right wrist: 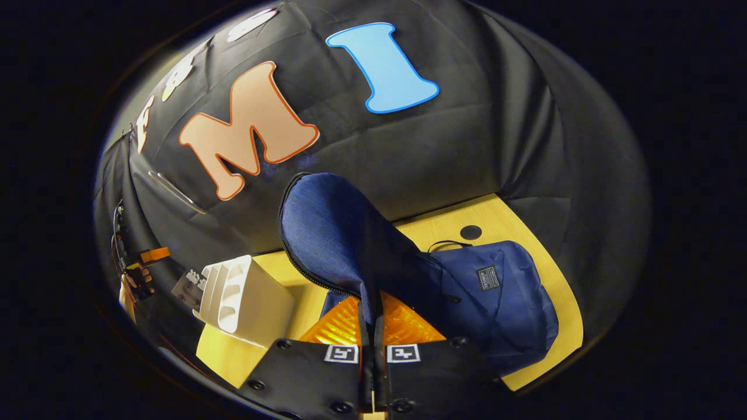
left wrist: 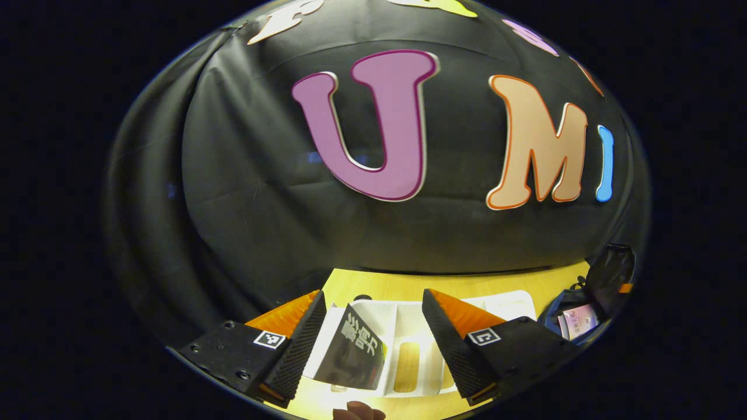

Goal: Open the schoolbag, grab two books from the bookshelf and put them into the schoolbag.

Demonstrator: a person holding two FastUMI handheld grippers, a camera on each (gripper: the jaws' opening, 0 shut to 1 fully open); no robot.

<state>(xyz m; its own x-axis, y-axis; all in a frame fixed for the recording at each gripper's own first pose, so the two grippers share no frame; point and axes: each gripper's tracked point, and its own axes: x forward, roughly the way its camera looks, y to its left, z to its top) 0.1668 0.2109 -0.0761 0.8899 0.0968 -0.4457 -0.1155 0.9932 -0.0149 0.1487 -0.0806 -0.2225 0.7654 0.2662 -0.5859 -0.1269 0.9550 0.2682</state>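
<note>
In the left gripper view my left gripper (left wrist: 372,303) is open around a black book (left wrist: 353,353) that leans in the white bookshelf rack (left wrist: 408,318); the book lies close to the left finger. The blue schoolbag (left wrist: 607,280) stands open at the far right with a pink book (left wrist: 578,321) inside it. In the right gripper view my right gripper (right wrist: 372,318) is shut on the schoolbag's flap (right wrist: 332,233) and holds it lifted above the bag's body (right wrist: 496,303). The rack (right wrist: 245,297) sits to the left, with the black book (right wrist: 189,286) and the left gripper (right wrist: 143,259) beyond it.
Everything rests on a yellow wooden table (right wrist: 525,233) with a round dark hole (right wrist: 470,232) near its back edge. The black cloth wall rises close behind the table. A hand (right wrist: 128,297) holds the left gripper at the far left.
</note>
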